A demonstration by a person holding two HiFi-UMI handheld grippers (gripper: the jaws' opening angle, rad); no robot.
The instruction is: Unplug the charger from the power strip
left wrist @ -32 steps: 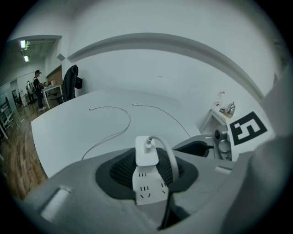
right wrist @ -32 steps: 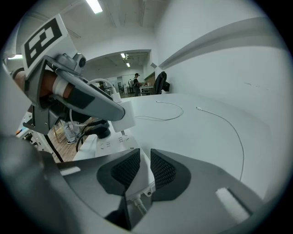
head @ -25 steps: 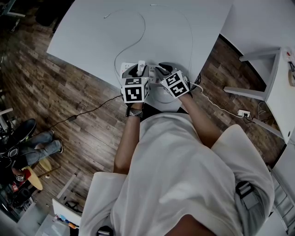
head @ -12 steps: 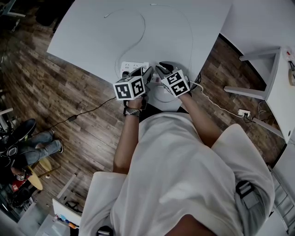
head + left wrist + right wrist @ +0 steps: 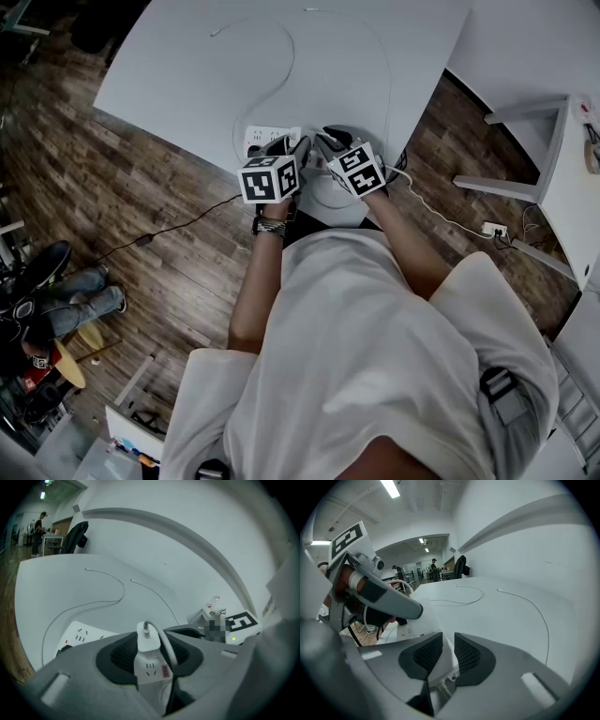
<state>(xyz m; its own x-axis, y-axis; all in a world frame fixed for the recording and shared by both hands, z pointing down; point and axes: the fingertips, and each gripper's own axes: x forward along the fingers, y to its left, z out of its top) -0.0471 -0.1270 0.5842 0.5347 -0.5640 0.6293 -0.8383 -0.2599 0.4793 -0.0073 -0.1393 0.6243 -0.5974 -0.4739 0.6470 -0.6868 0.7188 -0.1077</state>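
A white power strip point(image 5: 265, 137) lies near the front edge of the white table point(image 5: 178, 75). A white charger point(image 5: 149, 637) with its thin cable stands in one of the strip's sockets. My left gripper point(image 5: 287, 146) is shut on the charger, whose body fills the gap between the pads point(image 5: 117, 657). My right gripper point(image 5: 324, 142) is shut on the strip's cord end point(image 5: 442, 670). In the right gripper view the left gripper point(image 5: 377, 599) hangs over the strip point(image 5: 408, 631). In the left gripper view the strip's far end point(image 5: 77, 637) shows a red light.
Two thin white cables point(image 5: 281, 56) trail across the table. The strip's cord point(image 5: 441, 211) drops off the edge to a floor plug point(image 5: 492, 230). A white stand point(image 5: 553, 159) is at right. A black cable point(image 5: 169, 228) crosses the wood floor, and a seated person point(image 5: 66, 300) is at lower left.
The left gripper has rolled about its own line, so its marker cube now shows a different tilt. The charger's top, seen between its jaws a second ago, is hidden. The right gripper has kept still.
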